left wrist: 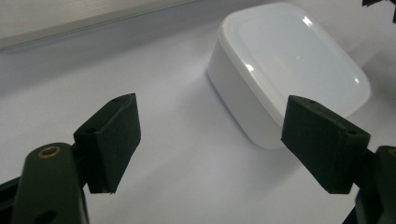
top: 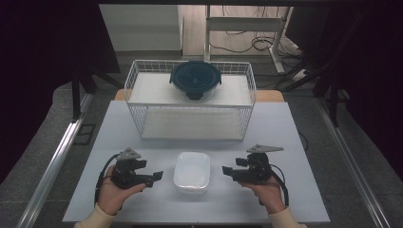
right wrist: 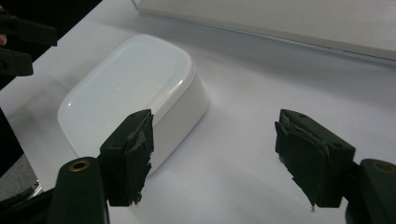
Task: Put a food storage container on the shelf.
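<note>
Glossy white plastic, rounded at its corners: we count one lidded box (top: 192, 171) on the matte desk (top: 266, 204), between our two hands. One dark round container (top: 195, 79) sits on the wire rack (top: 138, 90). Left claw (top: 158, 176) and right claw (top: 226, 170) point inward, both released, holding nothing.

floor (top: 43, 142): grey carpet | desk frame (top: 247, 23): white, behind | surroundings: dark

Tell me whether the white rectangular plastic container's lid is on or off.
On: the white rectangular plastic container has its lid seated flush across its top.
</note>
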A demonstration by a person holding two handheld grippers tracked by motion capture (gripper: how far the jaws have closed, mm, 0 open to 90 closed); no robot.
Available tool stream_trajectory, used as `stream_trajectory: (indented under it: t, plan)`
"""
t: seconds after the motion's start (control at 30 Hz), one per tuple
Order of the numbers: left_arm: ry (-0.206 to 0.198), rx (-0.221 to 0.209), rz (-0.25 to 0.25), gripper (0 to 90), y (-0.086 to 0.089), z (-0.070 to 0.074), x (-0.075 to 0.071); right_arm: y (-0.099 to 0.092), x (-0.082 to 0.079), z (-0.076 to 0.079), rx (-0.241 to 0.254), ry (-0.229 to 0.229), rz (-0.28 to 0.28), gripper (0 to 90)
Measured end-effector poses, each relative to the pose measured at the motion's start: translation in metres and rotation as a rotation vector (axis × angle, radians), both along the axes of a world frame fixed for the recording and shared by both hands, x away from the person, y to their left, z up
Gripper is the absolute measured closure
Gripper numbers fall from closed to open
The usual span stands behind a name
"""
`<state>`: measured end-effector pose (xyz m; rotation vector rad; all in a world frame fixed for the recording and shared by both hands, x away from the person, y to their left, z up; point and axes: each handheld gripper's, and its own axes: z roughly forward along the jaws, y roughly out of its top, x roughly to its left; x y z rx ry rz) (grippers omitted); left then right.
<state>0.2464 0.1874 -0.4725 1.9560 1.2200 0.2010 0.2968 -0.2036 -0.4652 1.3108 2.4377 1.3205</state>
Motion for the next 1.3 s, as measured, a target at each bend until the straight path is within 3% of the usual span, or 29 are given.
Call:
stream_trajectory:
  t: [0.23,0.3,0.5,0.73,0.93,1.1,1.3]
  plan:
    - [0.017,-0.044,0.004,19.8,0.001,0.0,0.003,0.003,-0.001,0.0,0.028,0.016,0.01,28.5]
    - [0.033,-0.079,0.001,20.7,0.001,0.0,0.006,0.007,-0.004,0.0,0.036,0.022,0.02,28.7]
    - [0.062,-0.131,-0.009,22.5,-0.003,-0.001,0.01,0.016,-0.007,0.003,0.073,0.042,0.014,30.2]
    - [0.137,-0.228,0.011,25.9,-0.003,0.0,0.028,0.036,-0.006,0.003,0.098,0.093,0.002,32.2]
    - [0.199,-0.29,-0.001,29.8,-0.009,-0.009,0.043,0.047,0.005,-0.003,0.138,0.151,-0.024,37.3]
    - [0.248,-0.344,-0.028,33.8,-0.014,-0.018,0.049,0.051,0.007,-0.009,0.138,0.178,-0.018,40.3]
    - [0.288,-0.349,-0.035,36.7,-0.019,-0.029,0.054,0.051,0.008,-0.018,0.138,0.21,-0.024,41.8]
